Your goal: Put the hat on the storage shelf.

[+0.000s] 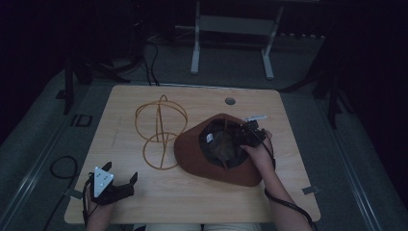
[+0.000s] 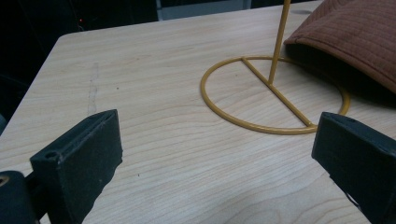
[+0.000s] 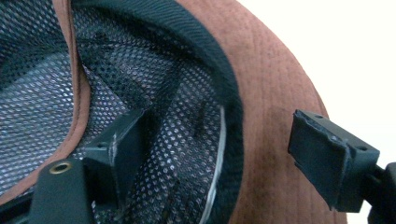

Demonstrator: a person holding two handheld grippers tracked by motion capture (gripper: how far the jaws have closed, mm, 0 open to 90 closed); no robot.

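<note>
Hat [image 1: 202,154] lies crown-down on the counter [image 1: 192,197], right of centre, its brim overlapping the base ring of the wire stand [image 1: 161,130]. Right tongs [image 3: 205,154] spread, straddling the brim: one jaw inside on the mesh lining, one outside, not yet clamped. Left tongs [image 2: 210,154] spread, empty, near the front-left corner. Judgement: hat light, soft, floppy; the stitched brim edge by the sweatband is the firmest hold.
</note>
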